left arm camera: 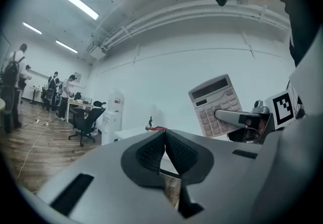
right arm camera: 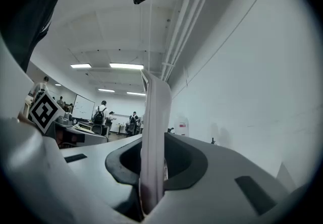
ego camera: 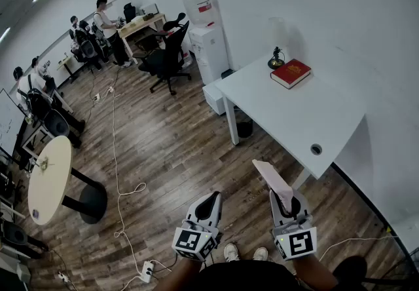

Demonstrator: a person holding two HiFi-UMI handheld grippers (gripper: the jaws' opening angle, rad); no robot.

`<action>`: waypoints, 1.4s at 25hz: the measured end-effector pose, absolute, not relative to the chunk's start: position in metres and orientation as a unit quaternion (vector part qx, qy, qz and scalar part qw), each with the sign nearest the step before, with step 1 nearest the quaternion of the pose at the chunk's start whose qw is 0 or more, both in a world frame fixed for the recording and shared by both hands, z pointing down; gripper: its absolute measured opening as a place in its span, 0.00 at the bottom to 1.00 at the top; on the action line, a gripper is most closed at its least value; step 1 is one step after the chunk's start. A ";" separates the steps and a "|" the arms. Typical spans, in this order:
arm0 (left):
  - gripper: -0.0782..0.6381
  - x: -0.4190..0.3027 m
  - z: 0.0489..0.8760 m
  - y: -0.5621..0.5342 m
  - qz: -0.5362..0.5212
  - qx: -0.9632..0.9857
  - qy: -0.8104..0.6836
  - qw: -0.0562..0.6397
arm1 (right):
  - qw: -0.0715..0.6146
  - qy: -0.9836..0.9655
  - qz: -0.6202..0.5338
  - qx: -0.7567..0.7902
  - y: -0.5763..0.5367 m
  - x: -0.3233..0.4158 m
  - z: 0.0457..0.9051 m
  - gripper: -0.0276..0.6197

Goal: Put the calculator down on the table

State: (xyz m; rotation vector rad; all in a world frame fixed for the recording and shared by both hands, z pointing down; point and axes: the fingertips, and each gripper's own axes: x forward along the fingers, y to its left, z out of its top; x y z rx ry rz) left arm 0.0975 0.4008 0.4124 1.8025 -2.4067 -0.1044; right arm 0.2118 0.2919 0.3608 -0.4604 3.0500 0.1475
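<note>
The calculator (ego camera: 273, 182), a pale slab with grey keys, is held in the air by my right gripper (ego camera: 287, 202), which is shut on its lower end. It stands in front of the near corner of the white table (ego camera: 288, 119), not touching it. In the right gripper view the calculator (right arm camera: 155, 132) shows edge-on, clamped between the pads. The left gripper view has the calculator's (left arm camera: 216, 104) key face at the right. My left gripper (ego camera: 211, 200) hangs beside it over the wood floor, jaws shut on nothing (left arm camera: 165, 138).
On the table lie a red book (ego camera: 291, 73), a small dark ornament (ego camera: 276, 60) and a cable hole (ego camera: 316, 149). A water dispenser (ego camera: 206, 37) and office chair (ego camera: 166, 54) stand behind. A round table (ego camera: 47, 179), floor cables (ego camera: 118, 175) and people are at the left.
</note>
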 end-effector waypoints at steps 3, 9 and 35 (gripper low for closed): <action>0.14 0.096 0.416 0.403 -0.037 0.601 -0.796 0.066 | 0.024 0.987 0.052 -0.152 0.296 0.209 0.364 0.18; 0.14 0.087 0.417 0.411 -0.042 0.604 -0.793 0.068 | 0.028 0.986 0.053 -0.157 0.305 0.201 0.361 0.18; 0.14 0.007 0.433 0.422 -0.041 0.619 -0.781 0.071 | 0.031 0.982 0.027 -0.183 0.312 0.130 0.375 0.18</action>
